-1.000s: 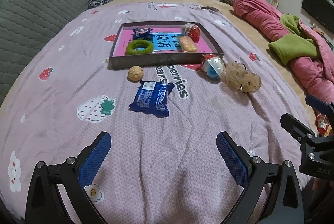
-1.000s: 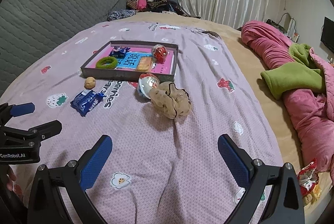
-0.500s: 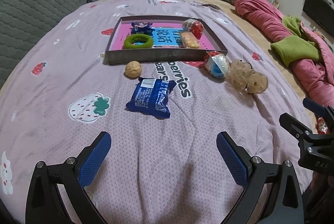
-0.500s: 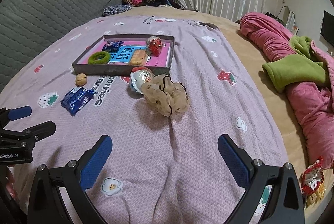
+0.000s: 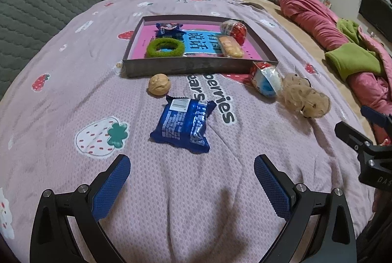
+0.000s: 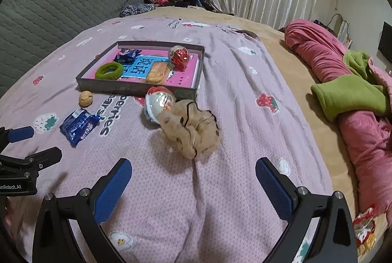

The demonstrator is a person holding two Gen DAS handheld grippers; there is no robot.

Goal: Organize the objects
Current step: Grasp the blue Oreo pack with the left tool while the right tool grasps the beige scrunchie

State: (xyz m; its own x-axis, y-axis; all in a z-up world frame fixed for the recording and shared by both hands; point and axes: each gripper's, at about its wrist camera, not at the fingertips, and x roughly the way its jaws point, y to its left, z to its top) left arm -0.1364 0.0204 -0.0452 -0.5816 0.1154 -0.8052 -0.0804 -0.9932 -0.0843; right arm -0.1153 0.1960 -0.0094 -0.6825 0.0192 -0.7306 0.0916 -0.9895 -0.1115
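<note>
A shallow grey box [image 5: 196, 67] [image 6: 137, 89] with a pink and blue book inside lies on the bed. It holds a green ring [image 5: 165, 48], a blue packet [image 5: 167, 29], a tan biscuit [image 5: 230, 46] and a red wrapped ball [image 5: 234, 29]. In front of it lie a walnut [image 5: 159, 85] [image 6: 85, 98], a blue snack packet [image 5: 183, 124] [image 6: 79, 125], a blue-white capsule toy [image 5: 267, 82] [image 6: 159, 102] and a beige scrunchie [image 5: 305, 98] [image 6: 193, 133]. My left gripper [image 5: 192, 173] is open, just short of the blue snack packet. My right gripper [image 6: 193, 176] is open, just short of the scrunchie.
The bed has a lilac strawberry-print cover [image 5: 73, 81]. A pink quilt with a green blanket [image 6: 348, 91] lies along the right side. A grey quilted headboard [image 6: 61, 5] stands at the left, clothes piled behind. A small red-wrapped snack [image 6: 363, 228] lies at the right bed edge.
Both grippers have moved forward toward the objects; the blue snack packet and the scrunchie look closer. Both stay open. Nothing on the bed has shifted.
</note>
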